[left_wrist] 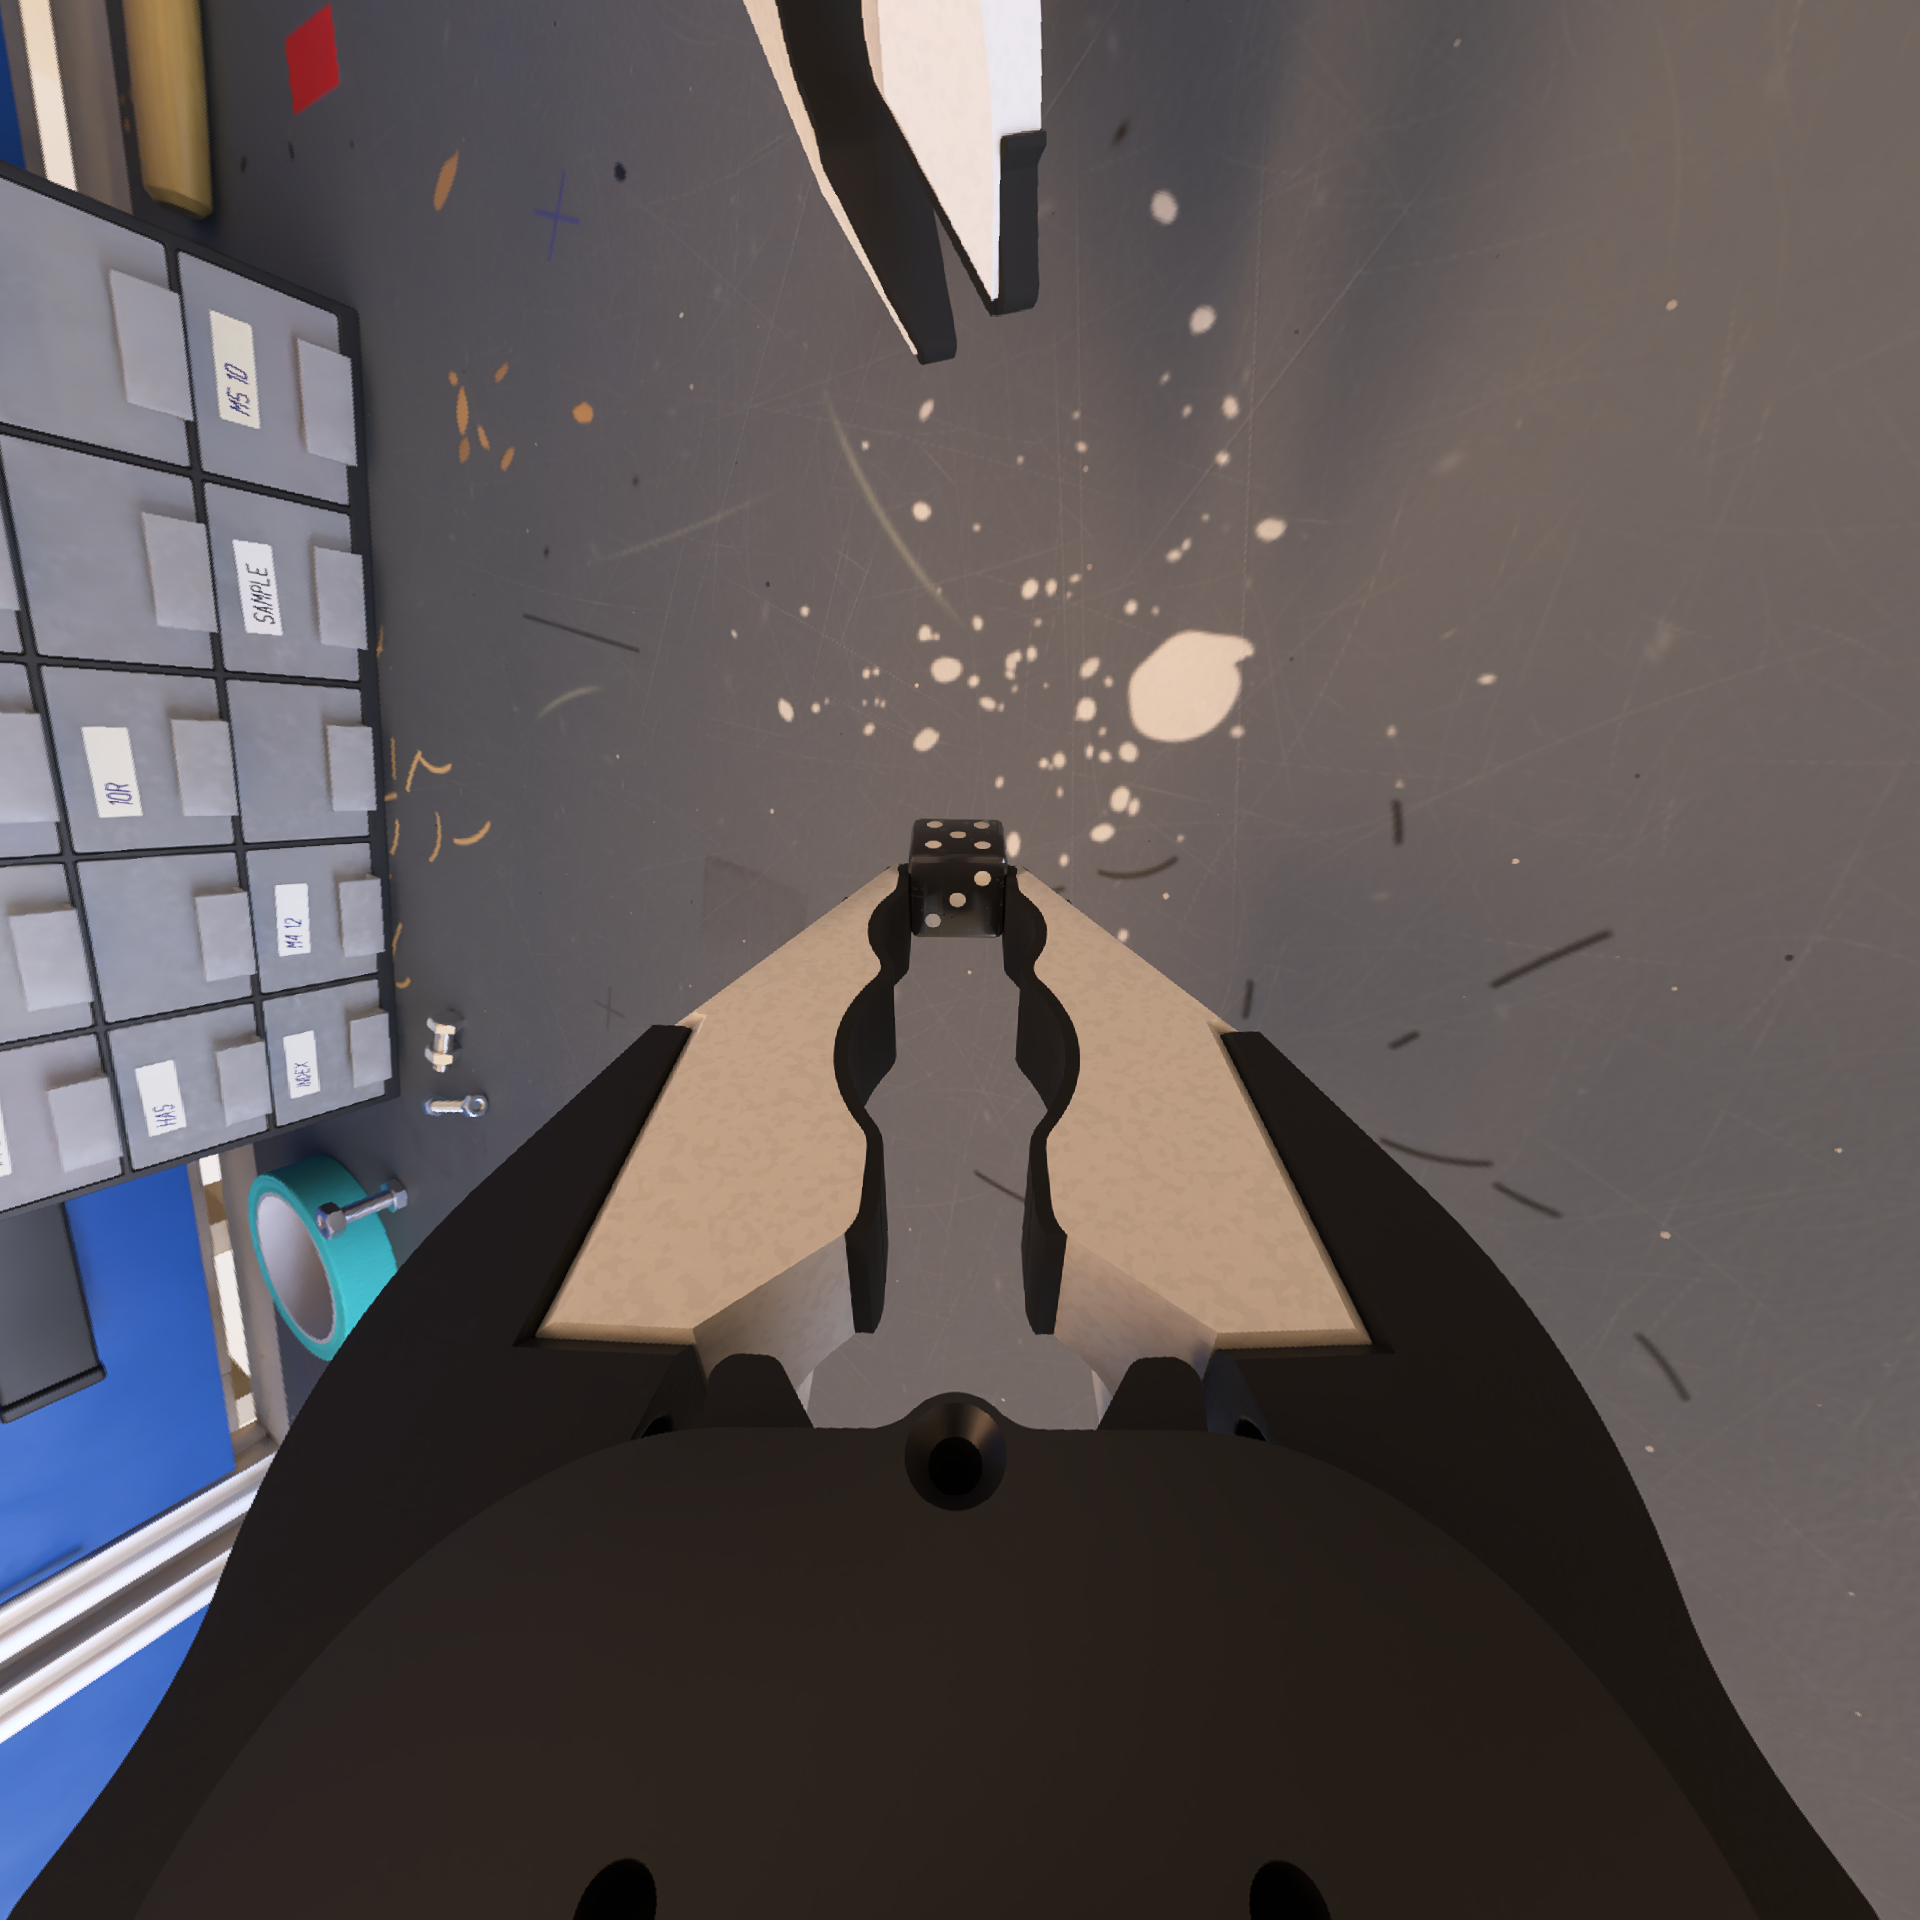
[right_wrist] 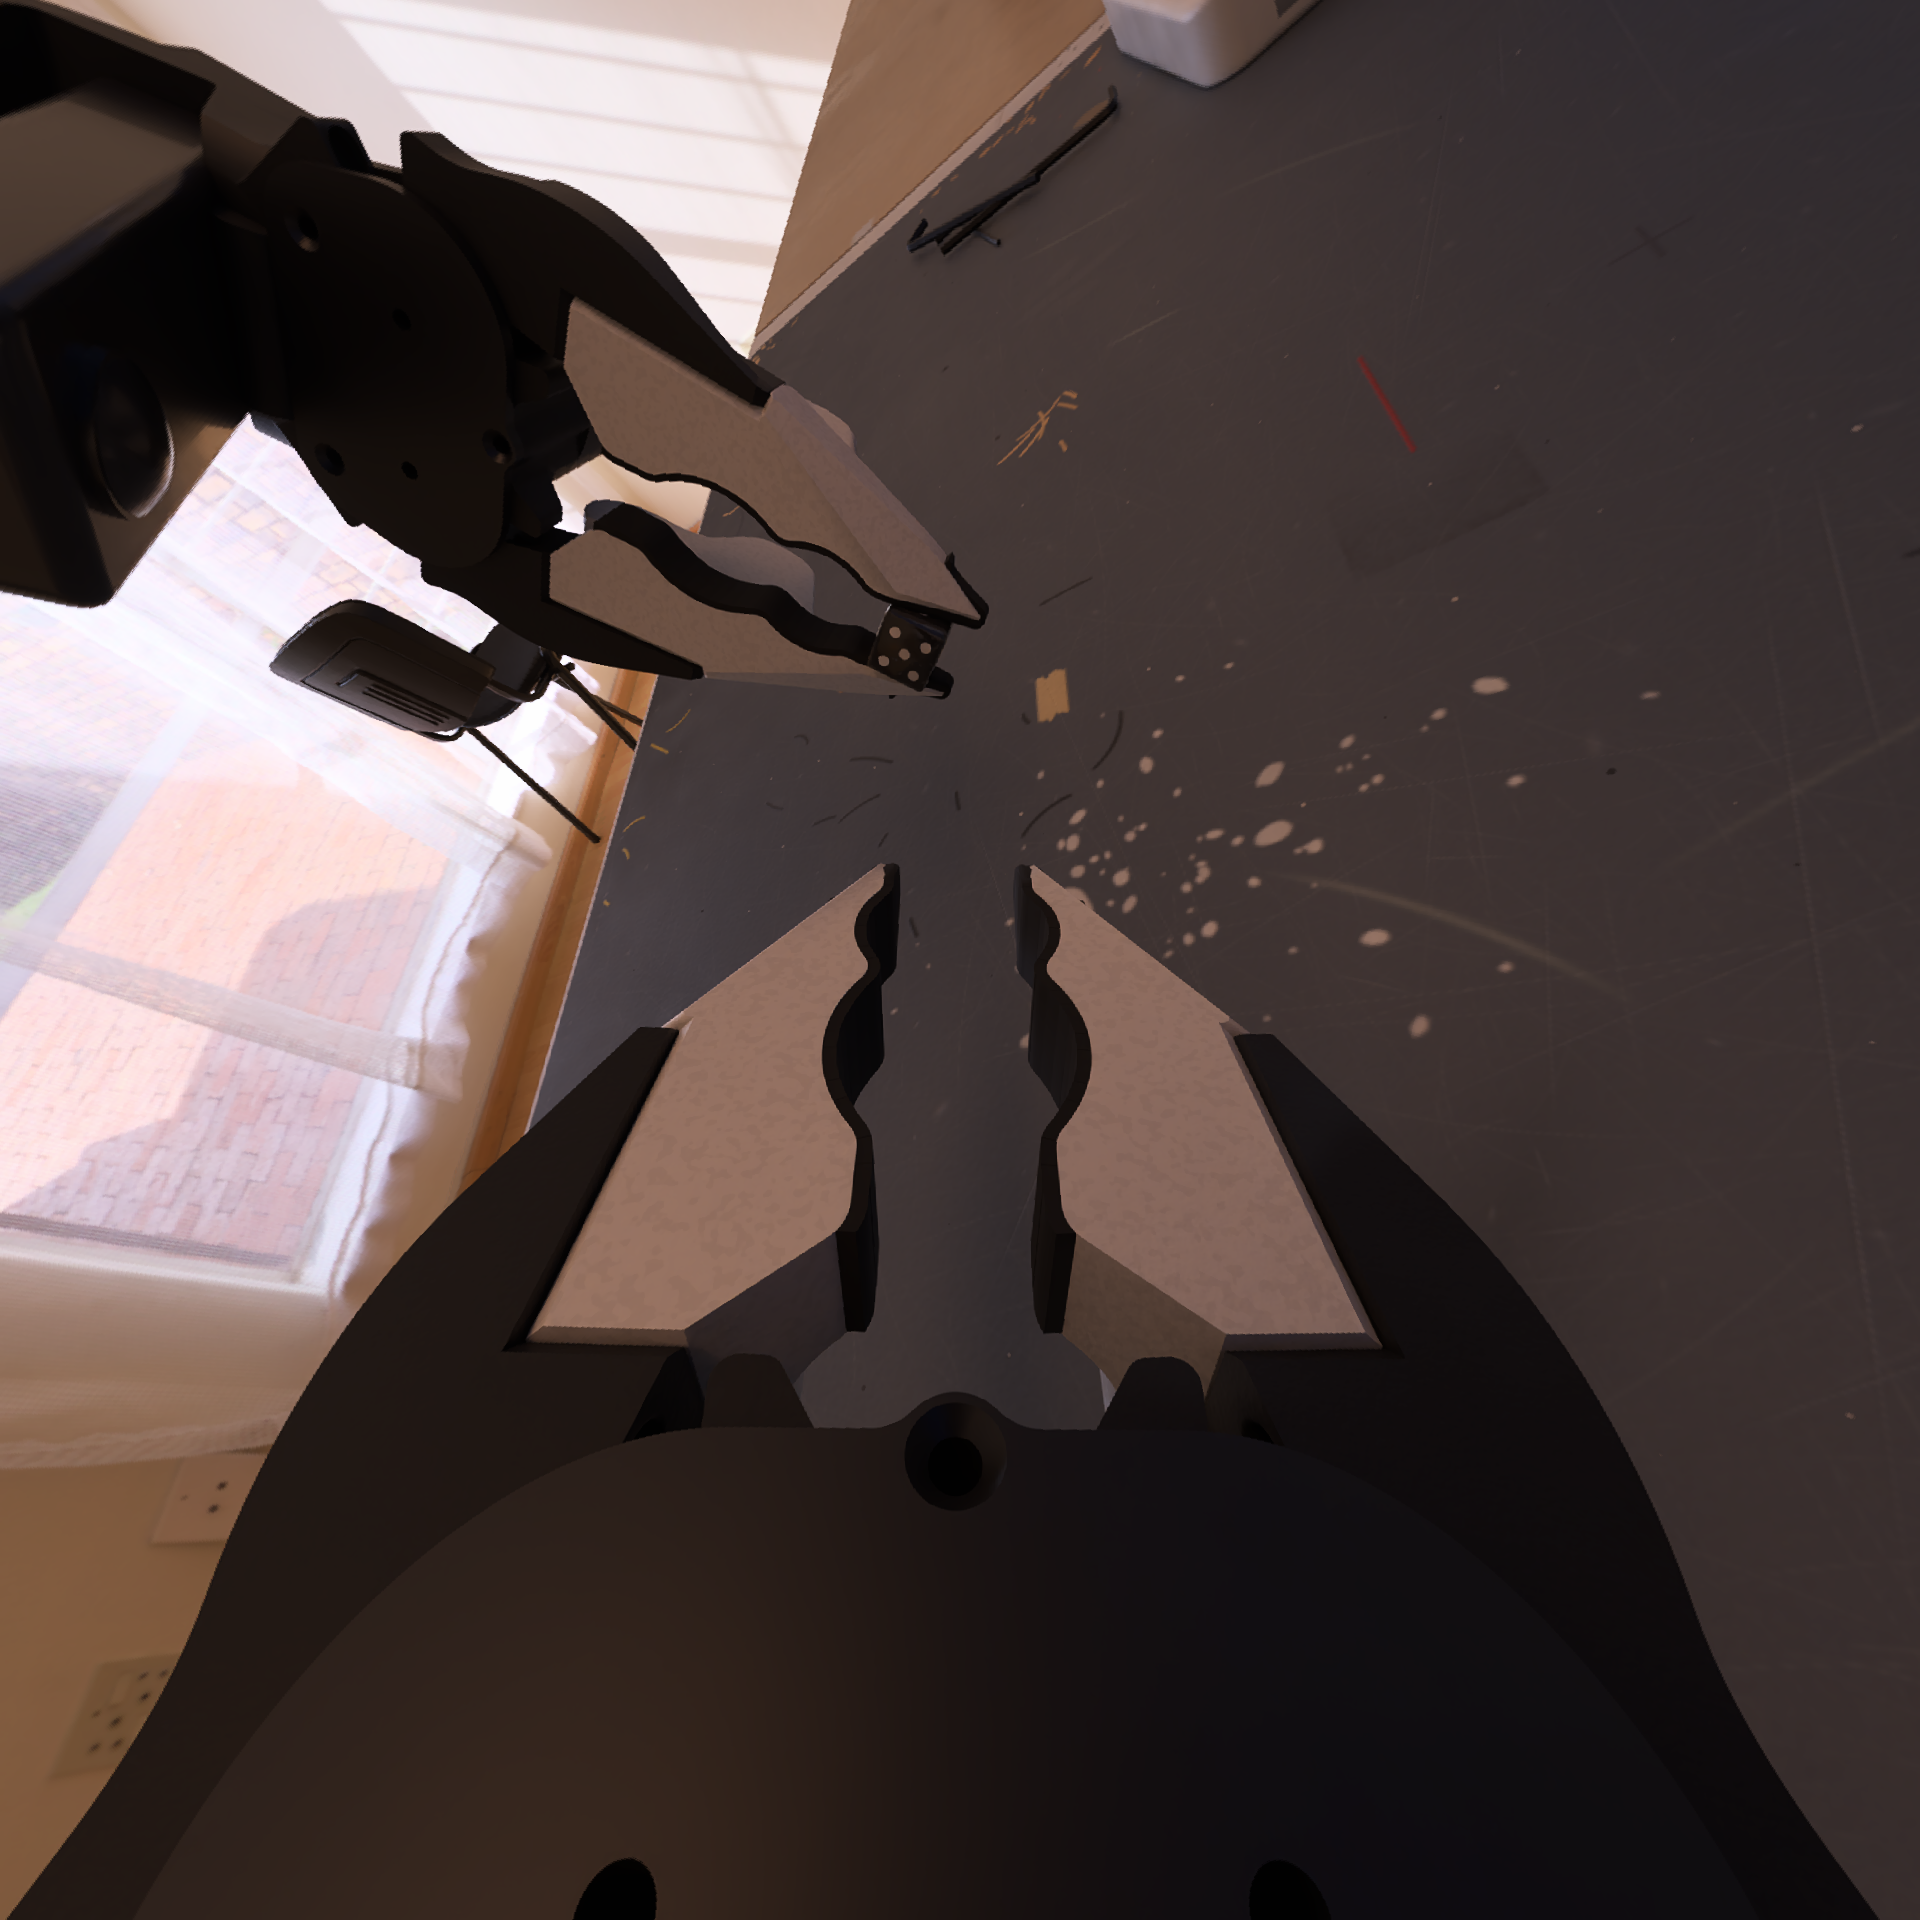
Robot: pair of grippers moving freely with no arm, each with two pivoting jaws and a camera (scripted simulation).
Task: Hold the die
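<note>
A small black die (left_wrist: 957,878) with white pips sits clamped between the fingertips of my left gripper (left_wrist: 957,883), held above the dark grey table (left_wrist: 1455,727). In the right wrist view the same die (right_wrist: 906,650) shows between the left gripper's tips (right_wrist: 935,649), clear of the table surface. My right gripper (right_wrist: 956,883) is open and empty, its fingers apart over the table, below and apart from the die. Its fingertips also show at the top of the left wrist view (left_wrist: 966,312).
A grey parts organiser with labelled compartments (left_wrist: 187,675) lies at the left. Loose bolts (left_wrist: 447,1070) and a teal tape roll (left_wrist: 312,1247) lie beside it. White paint spatter (left_wrist: 1184,686) marks the table. The table's edge (right_wrist: 623,790) runs along a window. A white box (right_wrist: 1205,31) stands far off.
</note>
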